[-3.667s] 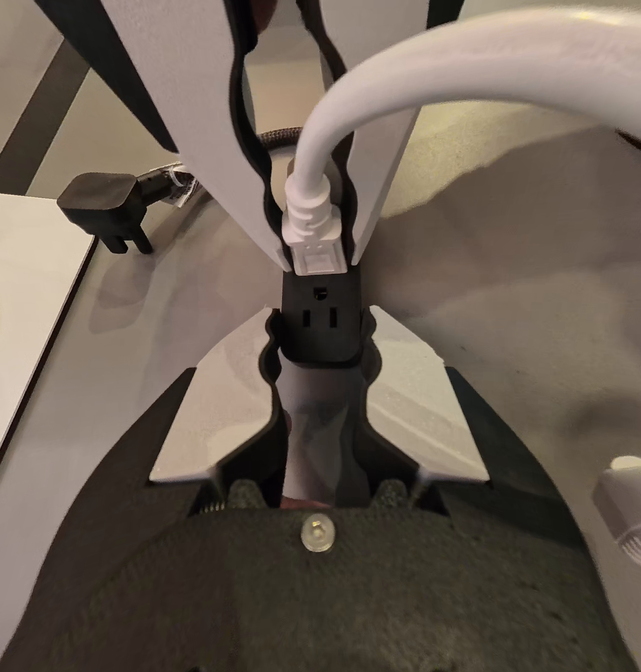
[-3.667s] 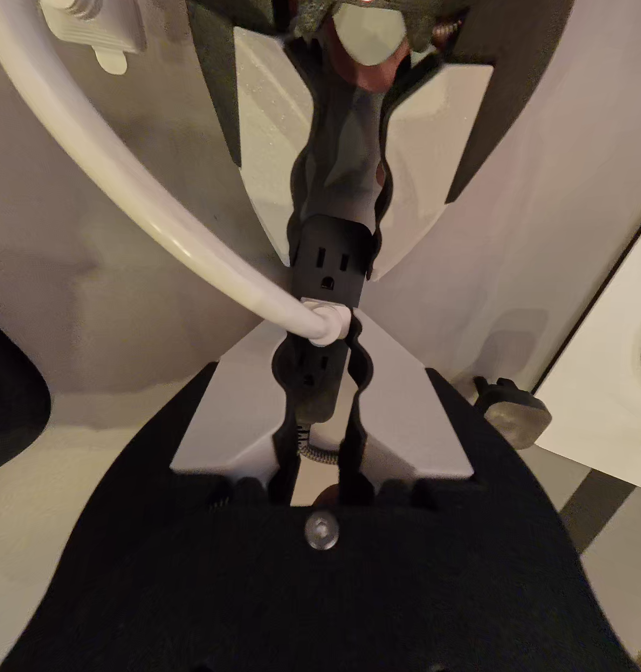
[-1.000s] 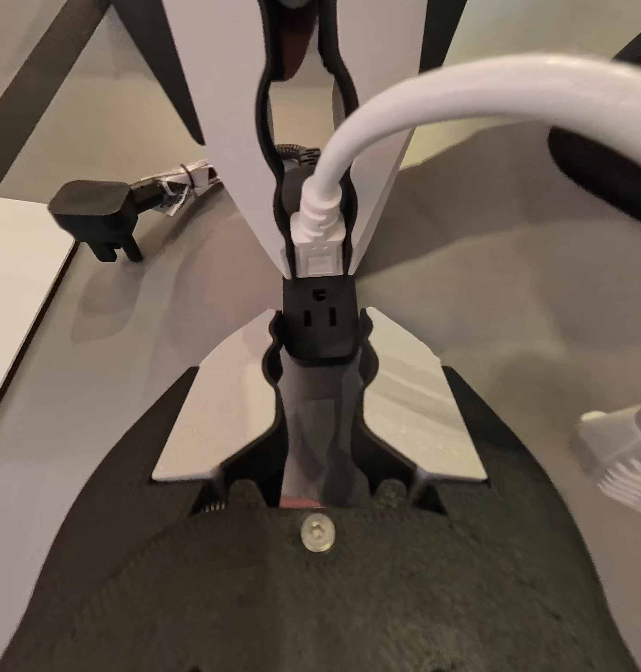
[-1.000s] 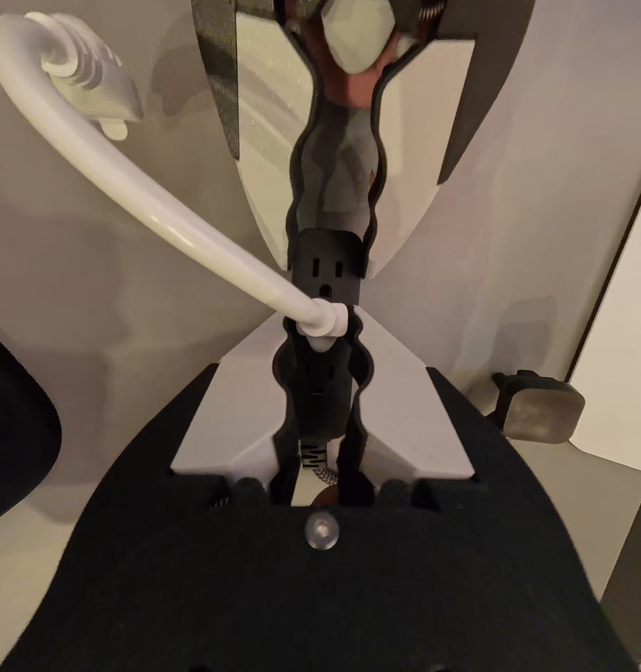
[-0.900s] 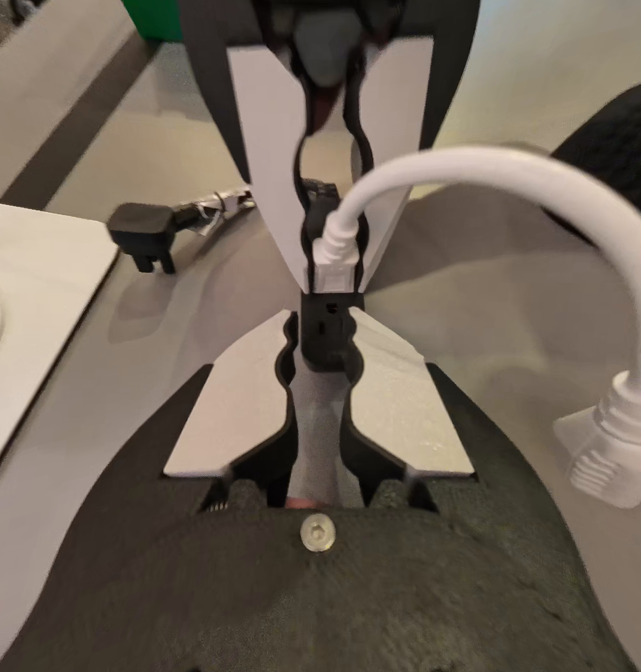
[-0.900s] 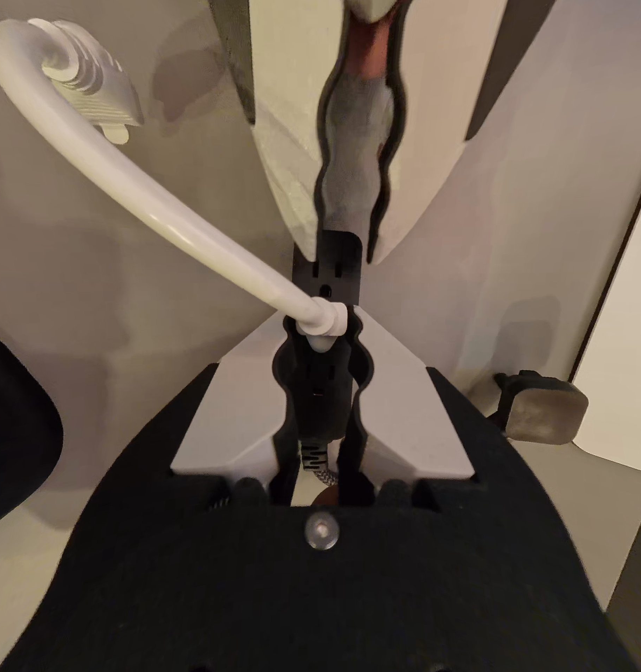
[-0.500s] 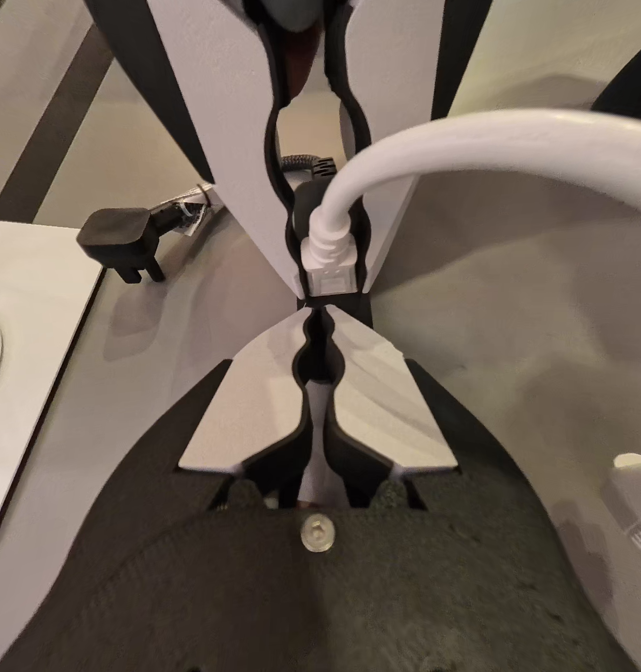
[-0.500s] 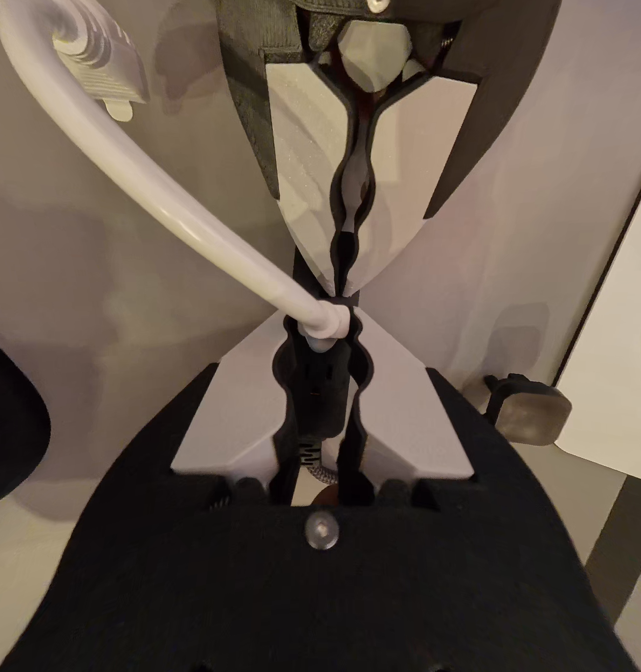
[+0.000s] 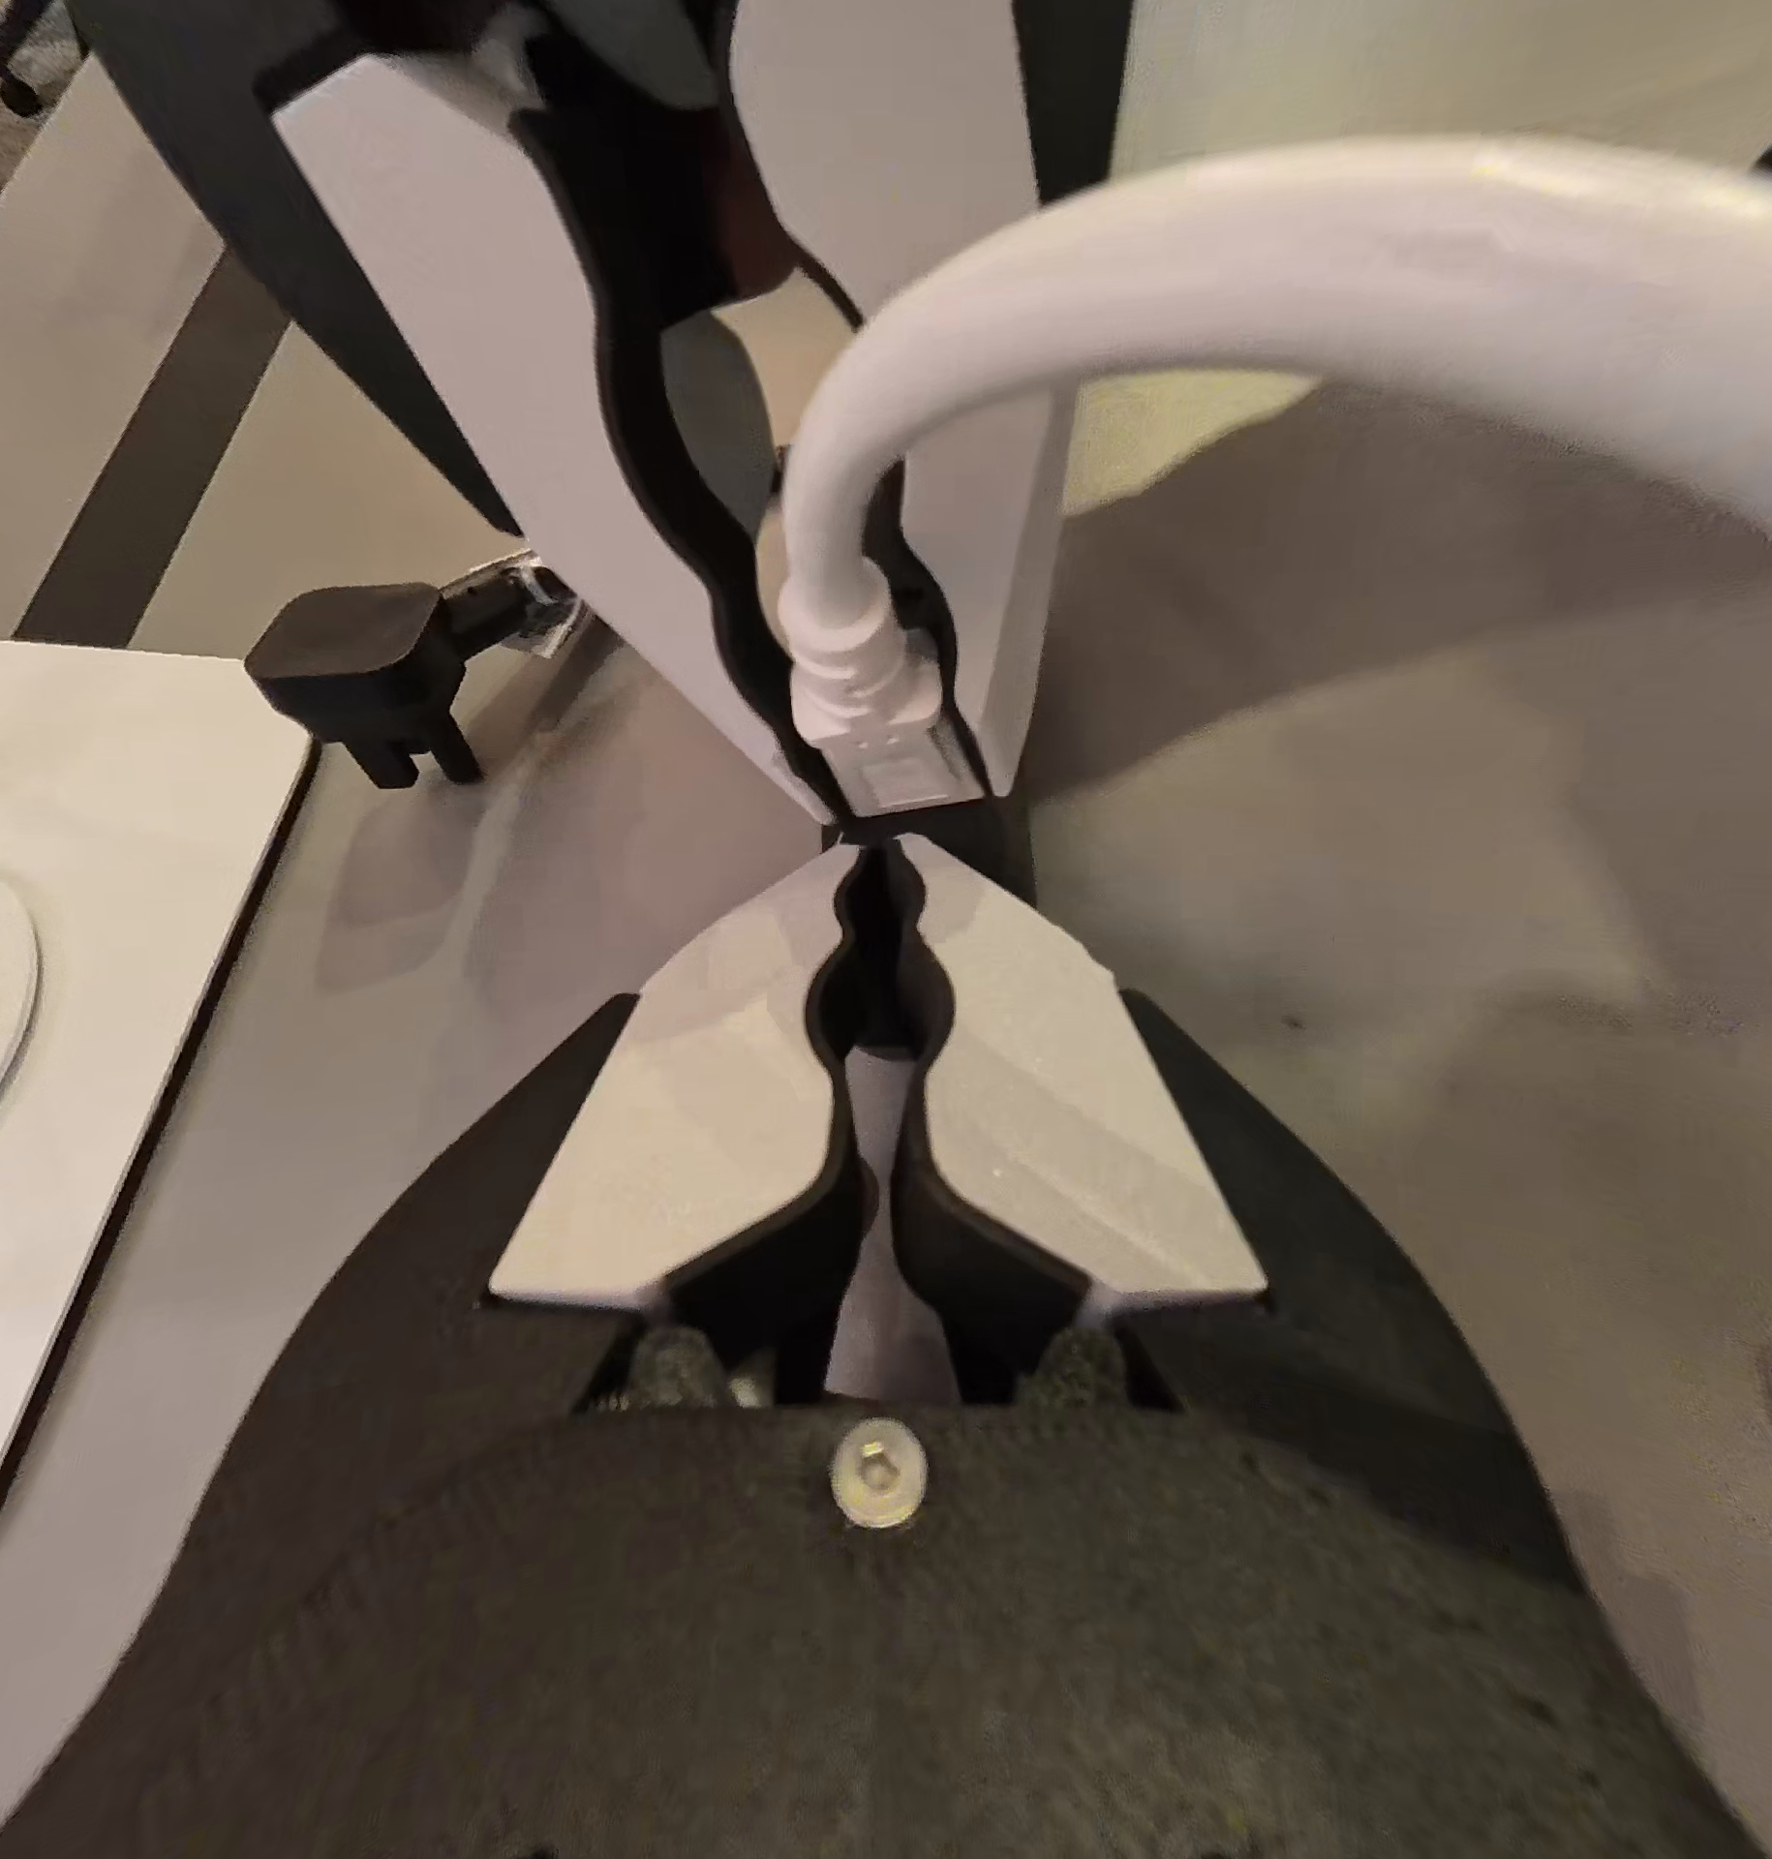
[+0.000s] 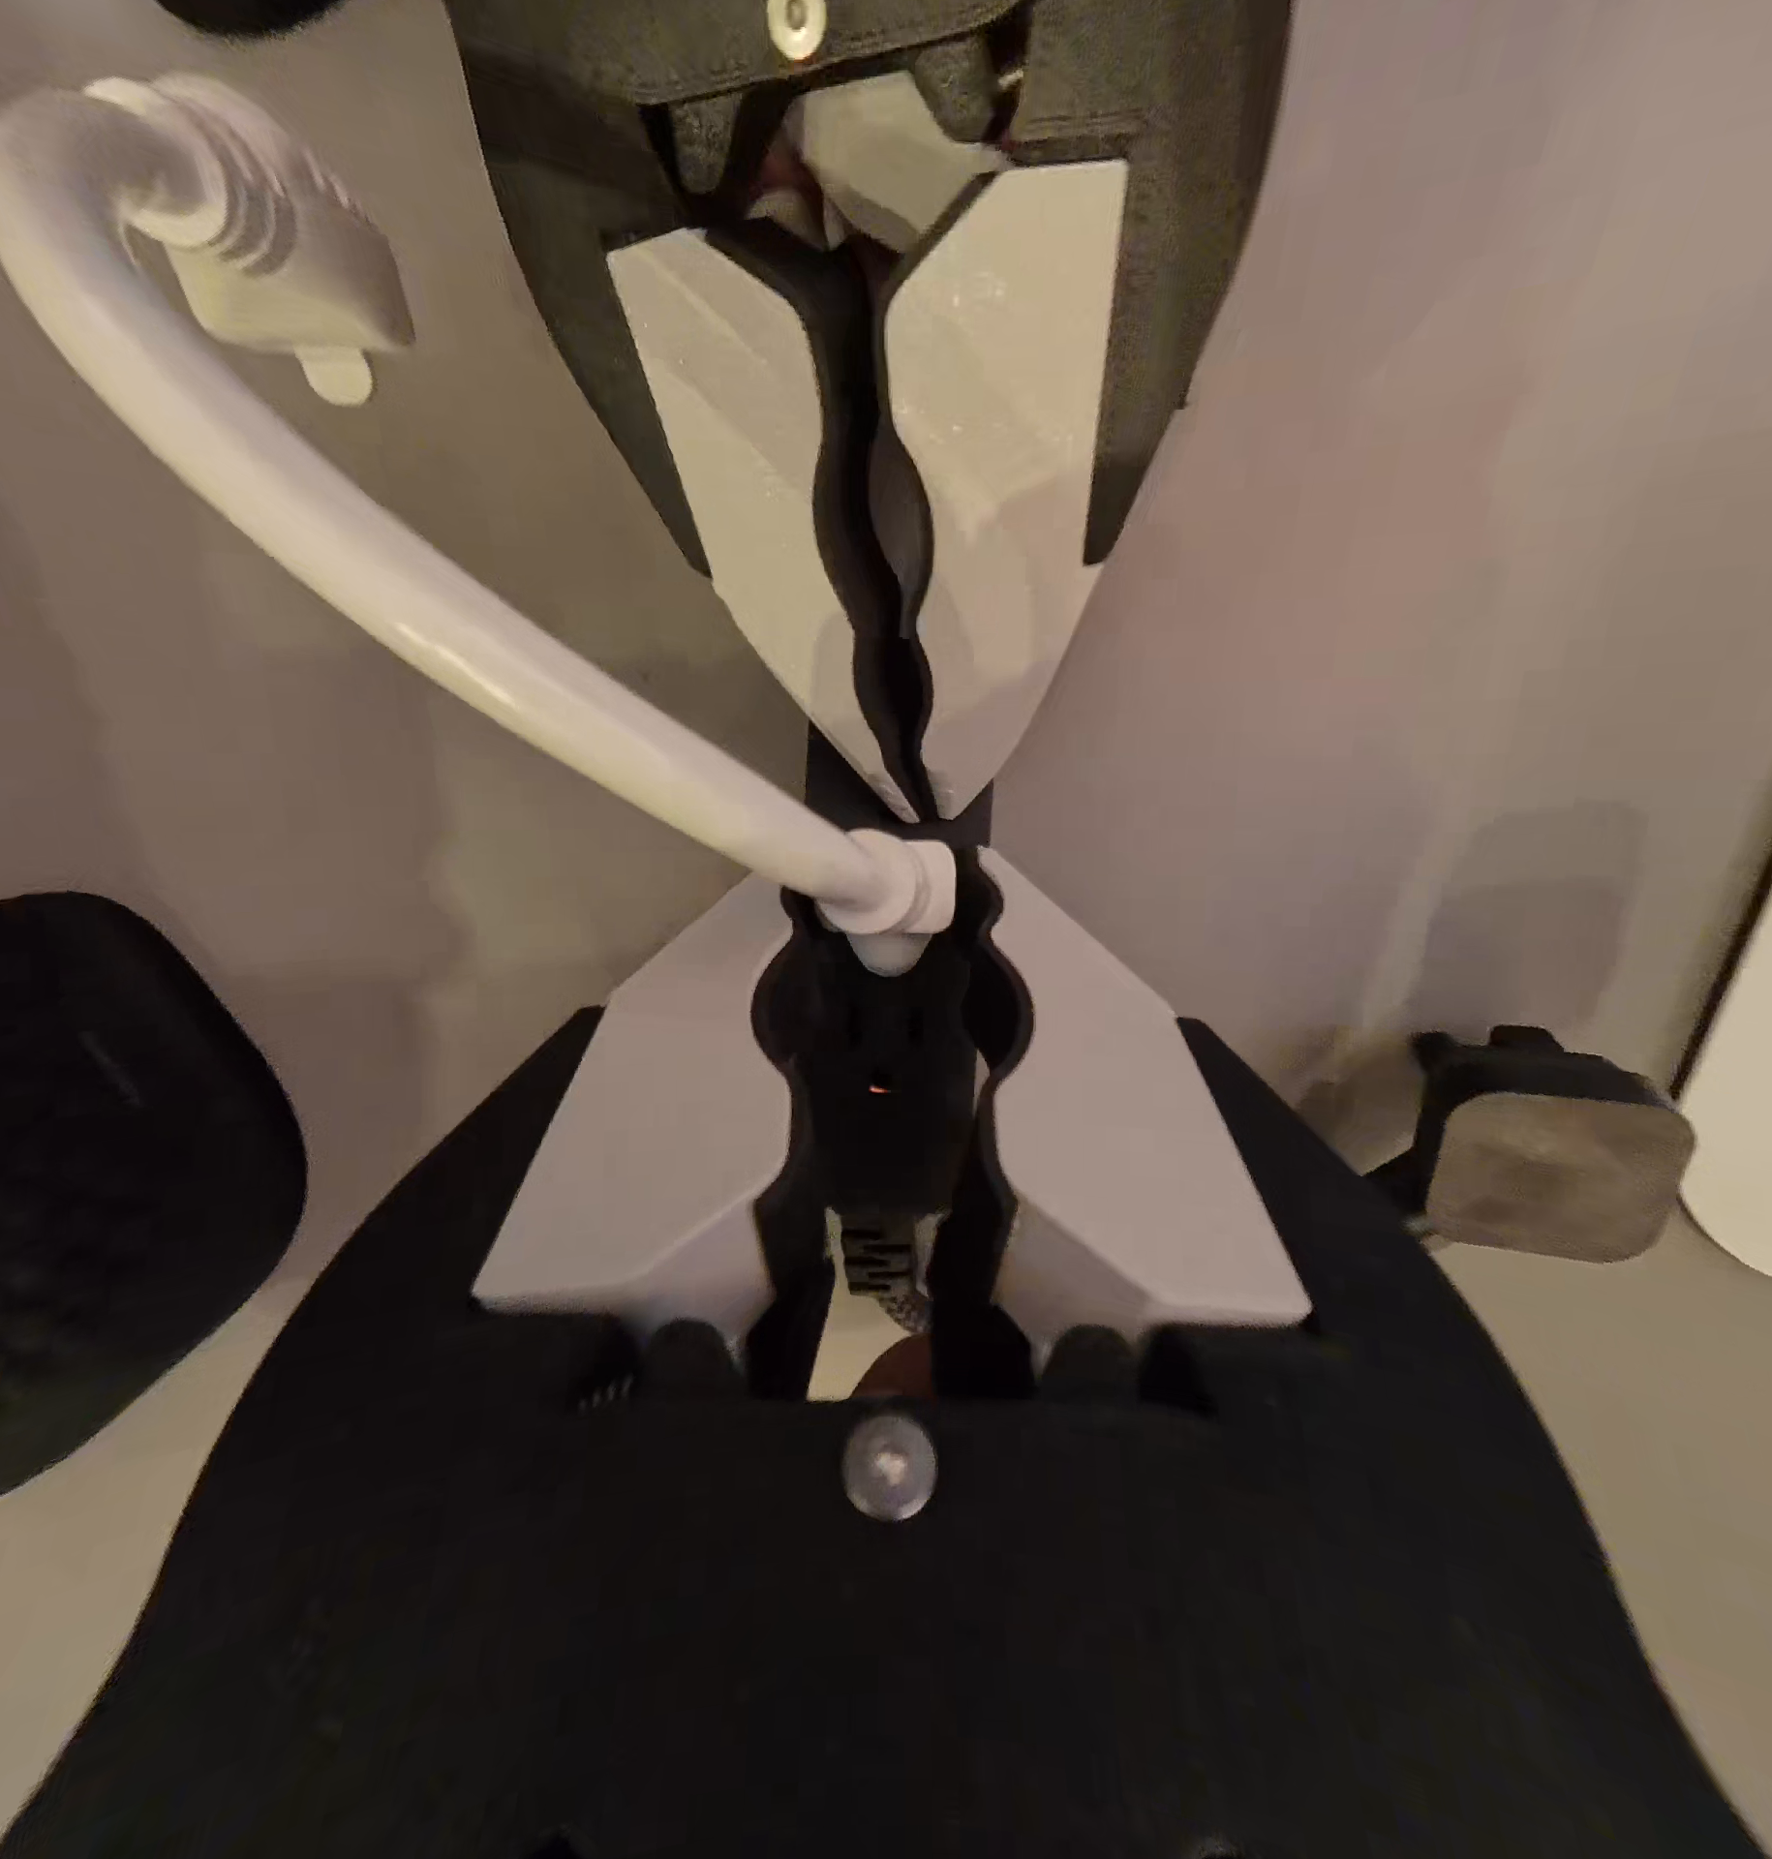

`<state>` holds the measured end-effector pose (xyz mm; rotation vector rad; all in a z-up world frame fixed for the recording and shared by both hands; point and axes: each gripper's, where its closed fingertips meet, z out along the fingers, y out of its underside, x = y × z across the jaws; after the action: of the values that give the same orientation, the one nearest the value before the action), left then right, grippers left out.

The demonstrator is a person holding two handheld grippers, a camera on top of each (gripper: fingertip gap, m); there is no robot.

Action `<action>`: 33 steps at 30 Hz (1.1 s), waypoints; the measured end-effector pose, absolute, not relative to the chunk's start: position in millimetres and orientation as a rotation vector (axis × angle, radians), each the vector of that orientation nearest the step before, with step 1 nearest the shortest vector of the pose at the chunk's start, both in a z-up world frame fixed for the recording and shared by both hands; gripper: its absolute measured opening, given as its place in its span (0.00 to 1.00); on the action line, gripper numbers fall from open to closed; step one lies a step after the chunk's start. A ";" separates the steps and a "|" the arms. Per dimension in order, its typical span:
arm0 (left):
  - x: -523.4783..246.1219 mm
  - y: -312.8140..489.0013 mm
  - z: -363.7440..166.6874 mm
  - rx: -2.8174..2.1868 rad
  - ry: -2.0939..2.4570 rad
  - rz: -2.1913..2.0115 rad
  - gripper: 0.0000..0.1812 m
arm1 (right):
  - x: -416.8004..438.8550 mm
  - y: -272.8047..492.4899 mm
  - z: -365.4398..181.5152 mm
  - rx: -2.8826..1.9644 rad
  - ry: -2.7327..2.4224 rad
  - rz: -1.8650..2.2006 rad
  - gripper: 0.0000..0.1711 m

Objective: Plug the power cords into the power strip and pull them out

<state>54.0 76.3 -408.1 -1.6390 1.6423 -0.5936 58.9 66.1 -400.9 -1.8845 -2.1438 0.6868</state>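
Note:
My right gripper point(image 10: 877, 885) is shut on the black power strip point(image 10: 882, 1086), clamping its sides. A white plug point(image 10: 897, 890) sits in a socket of the strip, right between my right fingertips. Its thick white cord point(image 10: 359, 563) arcs up to the left and ends in a loose white connector point(image 10: 288, 272). My left gripper point(image 9: 867, 855) faces the right one, jaws shut, tips over the strip's far end and right against the base of the white plug point(image 9: 867, 694). Nothing shows between the left jaws. Only a sliver of the strip point(image 9: 1003, 840) shows in the left wrist view.
The strip's own black wall plug point(image 9: 359, 654) lies on the grey table, left of the grippers, and also shows in the right wrist view point(image 10: 1546, 1157). A white board point(image 9: 107, 855) lies beside it. A dark rounded object point(image 10: 87, 1157) sits at the left. Less than 4 cm separates the two grippers' tips. Between my right fingertips and the dark rounded object point(image 10: 87, 1157) there is roughly 20 cm.
My left gripper let go of the strip's end, drew back, shut its jaws and came forward to the white plug. My right gripper kept hold of the strip throughout.

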 end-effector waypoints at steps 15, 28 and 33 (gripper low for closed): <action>58.0 75.0 -408.6 -1.628 1.629 -0.559 0.01 | 61.6 62.9 -401.4 -1.700 -2.134 0.316 0.13; 59.0 77.2 -408.6 -1.620 1.592 -0.579 0.01 | 59.2 63.7 -397.6 -1.877 -1.955 0.678 0.12; 60.0 76.3 -408.7 -1.614 1.590 -0.561 0.01 | 61.4 62.7 -398.7 -1.713 -2.062 0.327 0.13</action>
<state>60.0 76.3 -408.7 -1.6138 1.5903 -0.5607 61.4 62.7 -398.7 -1.7128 -2.0625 0.3267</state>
